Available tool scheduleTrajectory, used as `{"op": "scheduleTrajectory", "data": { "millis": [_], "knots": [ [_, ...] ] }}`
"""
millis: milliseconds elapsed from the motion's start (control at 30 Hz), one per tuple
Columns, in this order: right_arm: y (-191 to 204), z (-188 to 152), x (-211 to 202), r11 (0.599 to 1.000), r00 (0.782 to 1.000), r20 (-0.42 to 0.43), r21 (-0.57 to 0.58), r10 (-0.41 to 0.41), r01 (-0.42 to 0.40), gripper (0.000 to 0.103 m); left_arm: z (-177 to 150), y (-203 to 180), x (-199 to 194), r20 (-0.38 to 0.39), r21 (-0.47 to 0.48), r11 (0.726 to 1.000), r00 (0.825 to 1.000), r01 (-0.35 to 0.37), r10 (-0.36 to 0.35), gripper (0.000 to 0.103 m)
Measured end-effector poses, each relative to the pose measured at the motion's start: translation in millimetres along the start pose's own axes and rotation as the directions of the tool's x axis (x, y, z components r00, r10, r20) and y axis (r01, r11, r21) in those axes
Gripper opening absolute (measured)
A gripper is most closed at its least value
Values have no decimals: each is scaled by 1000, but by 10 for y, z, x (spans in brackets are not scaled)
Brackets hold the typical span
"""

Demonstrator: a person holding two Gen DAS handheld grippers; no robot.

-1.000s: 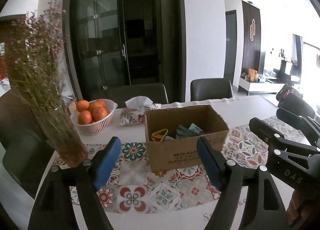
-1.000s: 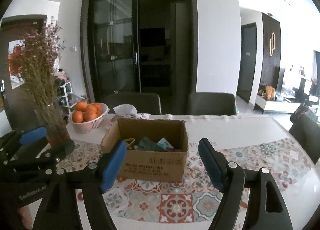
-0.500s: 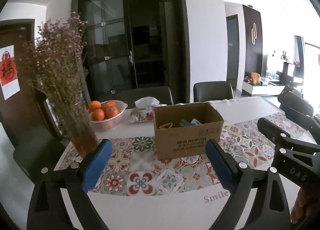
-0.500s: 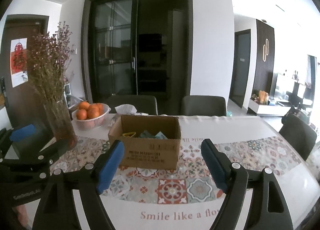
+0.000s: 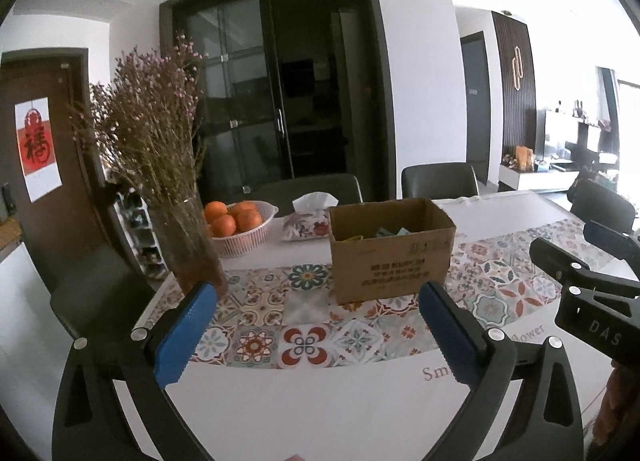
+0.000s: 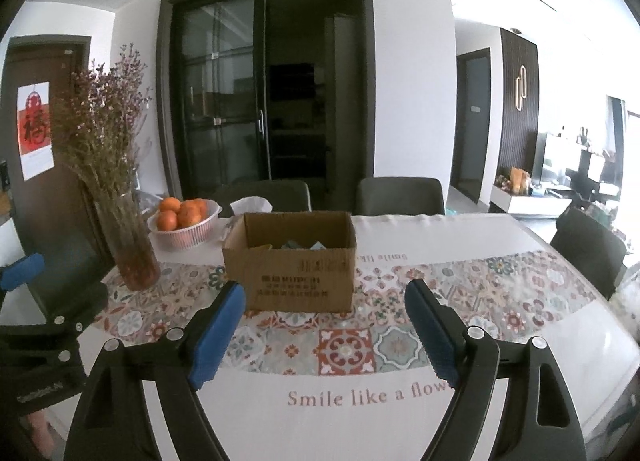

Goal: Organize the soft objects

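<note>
An open brown cardboard box [image 5: 390,251] stands on the patterned table runner; it also shows in the right wrist view [image 6: 294,261]. Soft coloured items [image 5: 386,233] lie inside it, mostly hidden by its walls. My left gripper [image 5: 318,331] is open and empty, held back from the box near the table's front edge. My right gripper [image 6: 326,327] is open and empty, also in front of the box. The right gripper shows at the right edge of the left wrist view [image 5: 588,289].
A glass vase of dried flowers [image 5: 188,245] stands left of the box. Behind it are a basket of oranges [image 5: 240,227] and a floral tissue pack [image 5: 310,221]. Dark chairs [image 6: 400,195] line the far side. The tablecloth [image 6: 360,413] is white at the front.
Both grippers have pulled back and away from the box, which now looks smaller and farther off. Both stay open and empty.
</note>
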State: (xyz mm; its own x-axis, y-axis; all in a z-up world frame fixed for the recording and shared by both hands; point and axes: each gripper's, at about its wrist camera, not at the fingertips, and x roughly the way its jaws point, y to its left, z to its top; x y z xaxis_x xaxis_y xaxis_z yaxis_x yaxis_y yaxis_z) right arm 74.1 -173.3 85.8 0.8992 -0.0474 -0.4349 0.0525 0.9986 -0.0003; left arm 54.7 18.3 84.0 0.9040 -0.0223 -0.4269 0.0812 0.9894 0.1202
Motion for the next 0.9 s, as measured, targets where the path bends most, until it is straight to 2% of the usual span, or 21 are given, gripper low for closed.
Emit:
{"op": "scheduleTrajectory", "data": {
  "millis": [300,900],
  "knots": [
    [-50,-188,-217,1000,1000,-16,10,-2,3,83,-127,-18,-165,-13,2,999,999,46,-46,103],
    [-42,-264,-347,1000,999,-25,19,22,-21,83,-152,-7,-254,-12,-5,999,999,45,-45,103]
  ]
}}
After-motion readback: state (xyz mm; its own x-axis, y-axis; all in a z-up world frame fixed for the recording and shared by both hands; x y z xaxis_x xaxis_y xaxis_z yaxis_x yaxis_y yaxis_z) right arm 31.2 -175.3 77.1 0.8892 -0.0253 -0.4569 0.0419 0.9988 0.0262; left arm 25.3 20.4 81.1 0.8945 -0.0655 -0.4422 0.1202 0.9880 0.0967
